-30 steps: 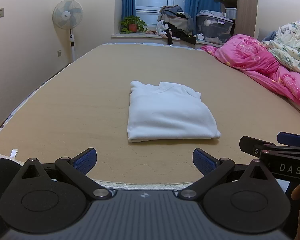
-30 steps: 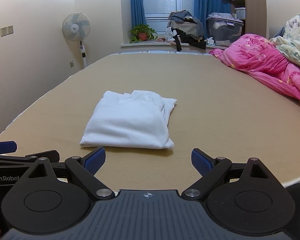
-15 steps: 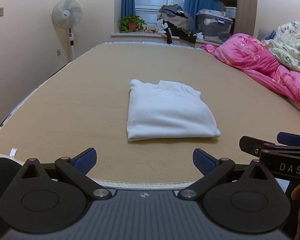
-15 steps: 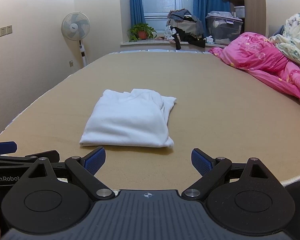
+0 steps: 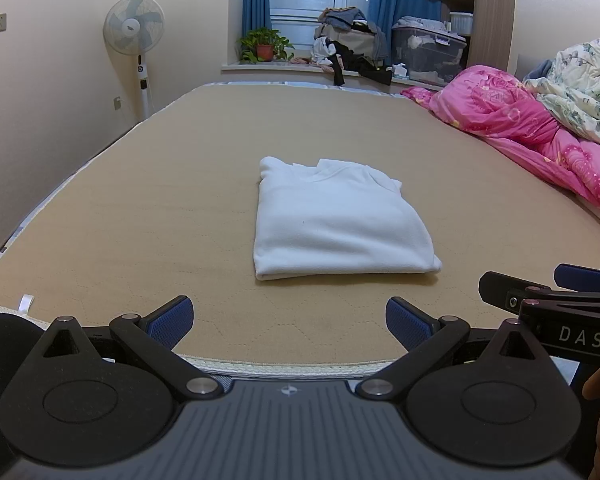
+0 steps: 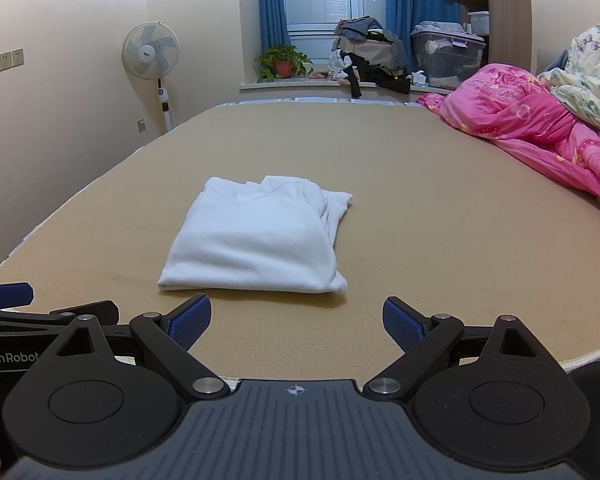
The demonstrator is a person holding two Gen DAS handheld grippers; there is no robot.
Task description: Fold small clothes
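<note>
A white garment (image 5: 336,224) lies folded into a neat rectangle on the tan mattress (image 5: 140,216), collar at the far side. It also shows in the right wrist view (image 6: 260,240). My left gripper (image 5: 288,320) is open and empty, held above the mattress's near edge, short of the garment. My right gripper (image 6: 296,318) is open and empty, also just short of the garment's near edge. Each gripper shows at the edge of the other's view: the right one (image 5: 560,304) and the left one (image 6: 28,312).
Pink bedding (image 5: 532,132) and a floral quilt (image 5: 580,84) are piled along the mattress's right side. A standing fan (image 5: 134,32) is by the left wall. A windowsill at the back holds a plant (image 5: 264,44), clothes (image 5: 352,48) and a storage box (image 5: 428,52).
Both views have shifted only slightly; the garment sits a little lower in the right wrist view. Both grippers remain open and empty.
</note>
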